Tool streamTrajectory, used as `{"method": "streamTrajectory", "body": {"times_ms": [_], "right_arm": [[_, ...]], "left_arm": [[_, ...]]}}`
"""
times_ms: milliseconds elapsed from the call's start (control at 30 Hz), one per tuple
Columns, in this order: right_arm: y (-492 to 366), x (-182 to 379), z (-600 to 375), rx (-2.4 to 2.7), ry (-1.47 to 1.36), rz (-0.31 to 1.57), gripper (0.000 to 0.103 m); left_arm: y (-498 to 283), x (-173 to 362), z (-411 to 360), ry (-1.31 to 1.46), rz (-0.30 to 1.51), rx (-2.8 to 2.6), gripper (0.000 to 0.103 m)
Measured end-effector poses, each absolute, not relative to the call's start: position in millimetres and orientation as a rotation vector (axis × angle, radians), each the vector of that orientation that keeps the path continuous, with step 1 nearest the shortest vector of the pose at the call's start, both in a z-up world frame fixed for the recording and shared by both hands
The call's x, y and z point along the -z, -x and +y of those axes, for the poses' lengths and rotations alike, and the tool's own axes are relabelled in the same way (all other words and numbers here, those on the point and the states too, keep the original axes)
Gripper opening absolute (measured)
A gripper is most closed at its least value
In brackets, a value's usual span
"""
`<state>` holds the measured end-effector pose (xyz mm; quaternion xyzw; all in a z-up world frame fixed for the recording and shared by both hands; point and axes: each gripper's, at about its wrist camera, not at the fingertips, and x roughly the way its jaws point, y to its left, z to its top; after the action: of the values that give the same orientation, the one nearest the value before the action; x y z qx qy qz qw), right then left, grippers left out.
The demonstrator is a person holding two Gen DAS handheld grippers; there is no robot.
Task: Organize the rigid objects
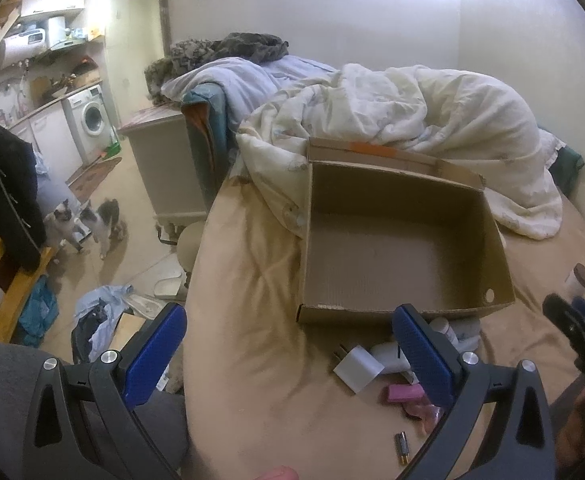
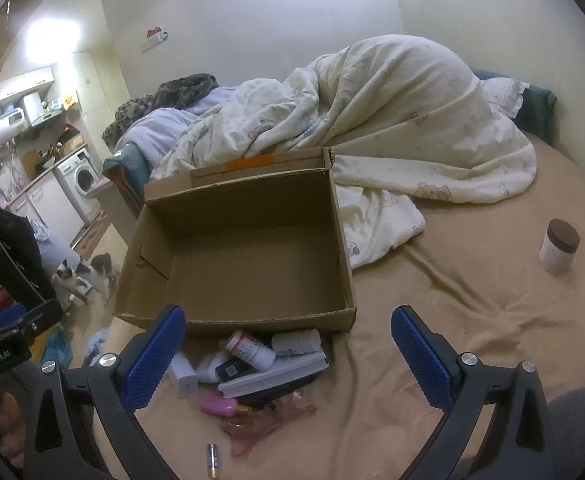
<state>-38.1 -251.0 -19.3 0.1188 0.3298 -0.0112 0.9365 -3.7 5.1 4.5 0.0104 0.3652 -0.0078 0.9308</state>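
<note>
An empty box [image 2: 244,256] sits on the bed [image 2: 472,320]; small items pile [image 2: 260,364] at its 6 o'clock, a jar [image 2: 558,250] at 3. Both the left gripper [image 1: 288,356] and right gripper [image 2: 288,360] gape wide, holding nothing.

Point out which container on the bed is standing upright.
The white jar with the brown lid, alone on the sheet to the right of the cardboard box. The red-labelled bottle and the white bottle lie on their sides.
</note>
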Motion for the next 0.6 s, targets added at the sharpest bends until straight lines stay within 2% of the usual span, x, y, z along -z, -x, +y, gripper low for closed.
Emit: {"method": "streamTrajectory", "body": {"times_ms": [600], "right_arm": [[39.8, 16.5, -251.1, 0.02, -0.248, 0.682, 0.103]], "left_arm": [[3.4, -4.7, 1.6, -0.03, 0.745, 0.02, 0.103]]}}
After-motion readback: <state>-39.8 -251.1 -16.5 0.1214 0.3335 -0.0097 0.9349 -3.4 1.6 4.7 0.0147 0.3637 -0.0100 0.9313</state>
